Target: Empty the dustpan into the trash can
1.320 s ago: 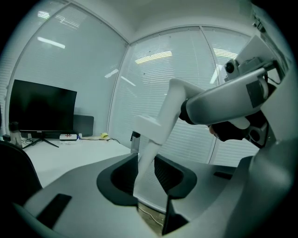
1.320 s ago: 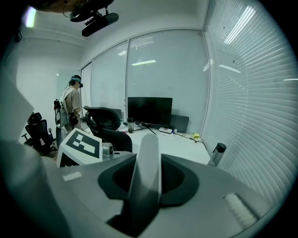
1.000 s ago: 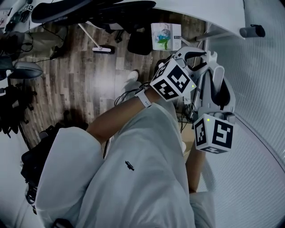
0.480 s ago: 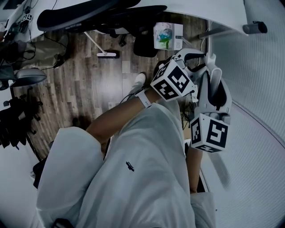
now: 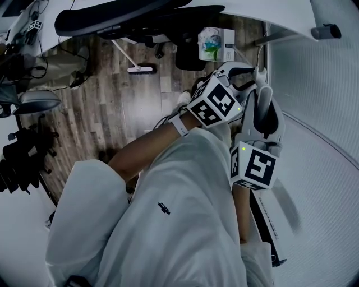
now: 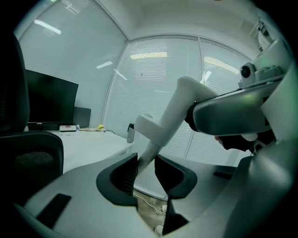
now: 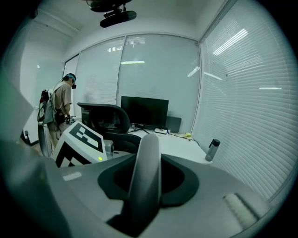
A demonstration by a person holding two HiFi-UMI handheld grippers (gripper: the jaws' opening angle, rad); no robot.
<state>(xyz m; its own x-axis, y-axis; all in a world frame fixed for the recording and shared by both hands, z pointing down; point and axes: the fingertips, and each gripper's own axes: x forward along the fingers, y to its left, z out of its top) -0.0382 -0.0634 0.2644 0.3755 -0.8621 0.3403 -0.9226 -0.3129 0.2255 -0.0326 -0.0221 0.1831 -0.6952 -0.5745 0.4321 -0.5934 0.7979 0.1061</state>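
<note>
Both tools clamp the same dustpan handle (image 5: 263, 112). It is smooth, pale plastic and runs from 12 to 6 o'clock in the head view. The left gripper (image 6: 145, 169) has its jaws drawn in to a narrow gap on the thin round rod, with dark ribbed pads (image 6: 126, 174) pressing each side. Above that, the rod swells into a thicker white sleeve towards 1 o'clock. The right gripper (image 7: 148, 176) closes on the broad, rounded upper grip, which fills the space between its jaws.

In the head view, a dark strip with a row of fine teeth (image 5: 268, 220) shows at 5 o'clock below the right forearm. I cannot tell whether this is the pan itself.

A white slatted wall (image 5: 325, 129) curves close by from 2 to 4 o'clock. The plank floor (image 5: 118, 106) is brown and grainy, with open room at 10 o'clock. It is bordered by a flat mop (image 5: 134, 67), a printed box (image 5: 216, 45) at 12 o'clock and black chair parts (image 5: 140, 17) under the smooth white desk edge (image 5: 263, 8).
</note>
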